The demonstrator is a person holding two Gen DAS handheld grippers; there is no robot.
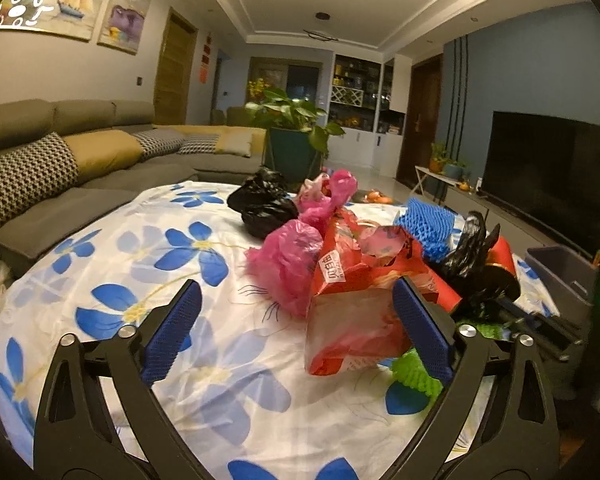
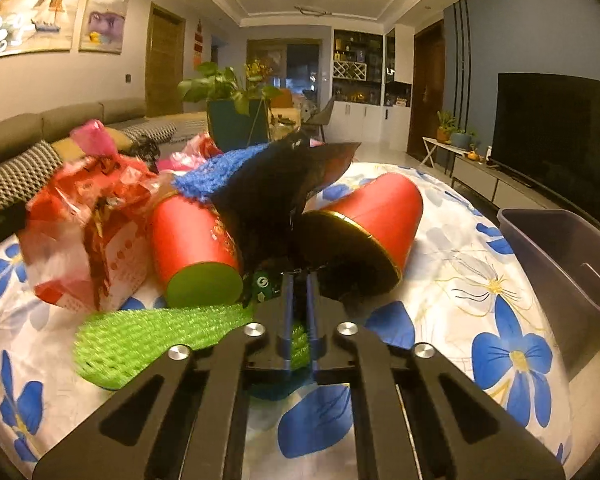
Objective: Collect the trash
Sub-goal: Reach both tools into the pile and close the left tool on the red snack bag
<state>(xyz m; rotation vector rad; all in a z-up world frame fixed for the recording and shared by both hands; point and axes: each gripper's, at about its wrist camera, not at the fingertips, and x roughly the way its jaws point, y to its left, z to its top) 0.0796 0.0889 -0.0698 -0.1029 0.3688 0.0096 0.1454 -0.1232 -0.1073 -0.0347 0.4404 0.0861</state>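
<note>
Trash lies heaped on a table with a blue-flower cloth (image 1: 172, 264). My left gripper (image 1: 296, 320) is open, its jaws either side of the near end of a red and white plastic bag (image 1: 352, 320). Behind it lie a pink bag (image 1: 292, 264), a black bag (image 1: 260, 204) and blue foam netting (image 1: 432, 224). My right gripper (image 2: 298, 280) is shut on a black plastic bag (image 2: 276, 188), low over green foam netting (image 2: 140, 340). Two red cylinders (image 2: 192, 240) (image 2: 372, 216) lie on either side of that bag. The right gripper also shows in the left wrist view (image 1: 512, 312).
A grey plastic bin (image 2: 572, 256) stands at the table's right edge. A grey sofa (image 1: 80, 168) runs along the left. A potted plant (image 1: 292, 136) stands beyond the table, and a TV (image 1: 548, 168) on a low cabinet is at the right.
</note>
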